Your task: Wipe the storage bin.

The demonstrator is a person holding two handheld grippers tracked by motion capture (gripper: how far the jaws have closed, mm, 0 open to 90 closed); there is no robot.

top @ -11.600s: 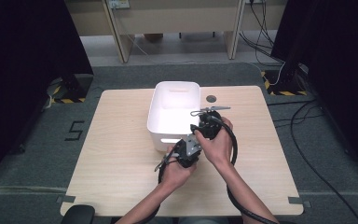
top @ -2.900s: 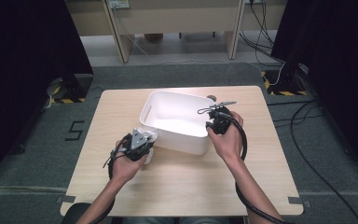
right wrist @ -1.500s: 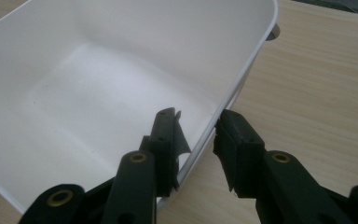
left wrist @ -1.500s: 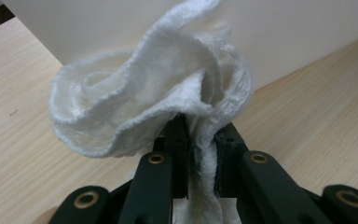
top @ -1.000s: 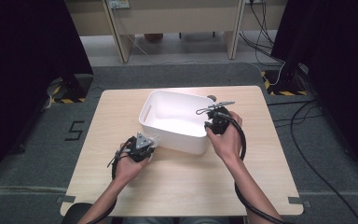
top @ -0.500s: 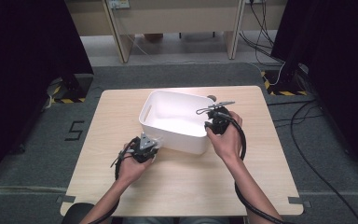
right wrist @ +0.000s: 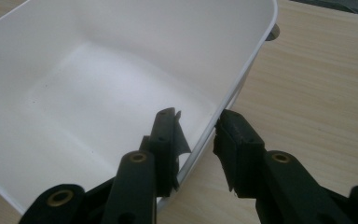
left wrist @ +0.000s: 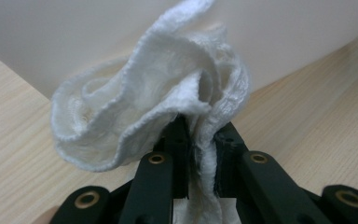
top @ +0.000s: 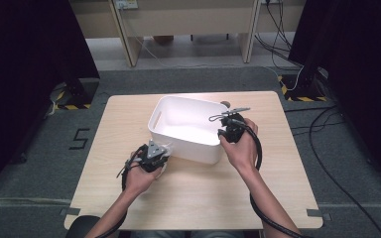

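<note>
A: Bin point(top: 191, 130), white plastic, sitting tilted on the table point(top: 129, 124), raised along its right side. Holding nothing inside; bare white floor and walls showing in the right gripper view.

B: Gripping it where?

A: Right tool point(top: 226, 134) straddling the right-hand wall of the bin point(right wrist: 121, 70), one jaw inside, the other outside against the wood. Inner jaw touching the wall; a narrow gap showing beside the outer one, so not telling for sure whether pressing on the plastic.

B: And the cloth?

A: White cloth point(left wrist: 154, 107), crumpled into loose folds, being pinched between the jaws of the left tool point(left wrist: 200, 158), jaws clamped tight on a thin strip of it. Bunching up above the jaw tips, with a tail hanging down below them.

B: Lying where, relative to the bin?

A: Outside it. Left tool point(top: 162, 154) hovering just beside the near wall of the bin, low over the table, cloth point(top: 164, 150) peeking out at its tip close to the plastic. Touching the wall or not, hard telling.

B: Anything else on the table?

A: Small dark round thing point(top: 224, 104) peeking out behind the far rim of the bin.
</note>
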